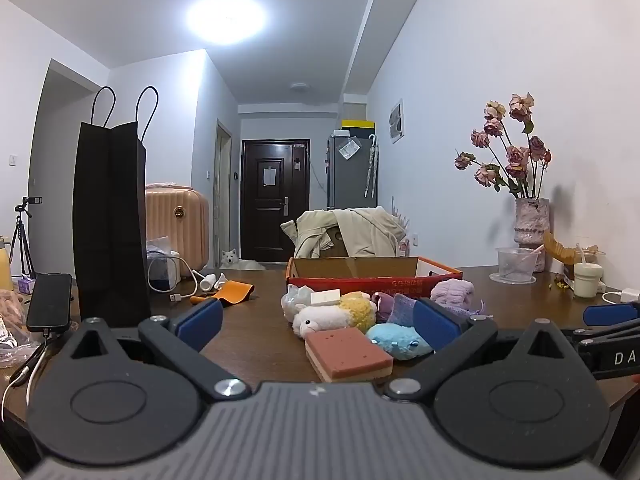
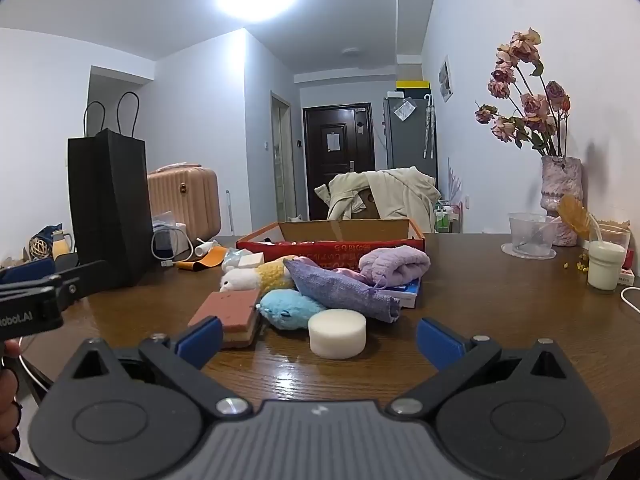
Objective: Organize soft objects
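A heap of soft things lies mid-table before a shallow red cardboard box (image 1: 356, 276) (image 2: 332, 240). Nearest is a pink-and-cream sponge (image 1: 347, 353) (image 2: 230, 314), then a blue plush (image 1: 398, 340) (image 2: 290, 309), a white-and-yellow plush sheep (image 1: 334, 316) (image 2: 256, 276), a purple knit pouch (image 2: 340, 292), a lilac rolled towel (image 1: 454, 291) (image 2: 394, 266) and a white round sponge (image 2: 338, 333). My left gripper (image 1: 318, 324) is open just short of the pink sponge. My right gripper (image 2: 320, 338) is open, with the round sponge a little ahead between its blue pads, untouched.
A tall black paper bag (image 1: 110, 220) (image 2: 108, 204) stands at the left with a phone (image 1: 50, 304) and cables beside it. At the right wall are a vase of dried roses (image 2: 560, 196), a plastic cup (image 2: 530, 234) and a milk drink (image 2: 606, 266). A chair draped with a coat (image 1: 352, 232) stands behind.
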### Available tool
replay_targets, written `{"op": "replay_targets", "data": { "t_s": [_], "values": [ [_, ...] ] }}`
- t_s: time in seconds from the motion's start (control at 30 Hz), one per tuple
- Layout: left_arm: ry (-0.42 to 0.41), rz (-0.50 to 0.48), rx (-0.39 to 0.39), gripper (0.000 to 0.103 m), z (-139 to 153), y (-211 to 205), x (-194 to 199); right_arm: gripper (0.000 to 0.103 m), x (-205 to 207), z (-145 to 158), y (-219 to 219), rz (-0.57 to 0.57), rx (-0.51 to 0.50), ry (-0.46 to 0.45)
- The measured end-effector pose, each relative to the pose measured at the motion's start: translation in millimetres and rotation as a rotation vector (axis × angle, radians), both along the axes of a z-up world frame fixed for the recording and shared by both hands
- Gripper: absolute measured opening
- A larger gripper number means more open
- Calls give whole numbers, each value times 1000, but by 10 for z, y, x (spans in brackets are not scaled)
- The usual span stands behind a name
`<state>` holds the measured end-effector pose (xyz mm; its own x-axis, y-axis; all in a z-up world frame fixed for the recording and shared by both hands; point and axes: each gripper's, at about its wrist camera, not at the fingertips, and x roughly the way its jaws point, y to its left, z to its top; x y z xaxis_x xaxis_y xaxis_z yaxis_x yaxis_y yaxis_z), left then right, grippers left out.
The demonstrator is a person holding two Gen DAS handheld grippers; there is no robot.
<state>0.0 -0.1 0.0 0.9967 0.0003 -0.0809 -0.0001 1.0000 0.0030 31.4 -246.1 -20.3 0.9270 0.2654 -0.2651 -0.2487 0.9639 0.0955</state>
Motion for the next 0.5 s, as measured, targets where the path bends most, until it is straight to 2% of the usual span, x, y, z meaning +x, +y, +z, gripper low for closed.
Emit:
{"op": "replay_targets", "data": {
  "t_s": [0.5],
  "values": [
    [-2,3,-11,103,11,13,-25,103,-6,3,7,-1,-7,-3]
  ]
}}
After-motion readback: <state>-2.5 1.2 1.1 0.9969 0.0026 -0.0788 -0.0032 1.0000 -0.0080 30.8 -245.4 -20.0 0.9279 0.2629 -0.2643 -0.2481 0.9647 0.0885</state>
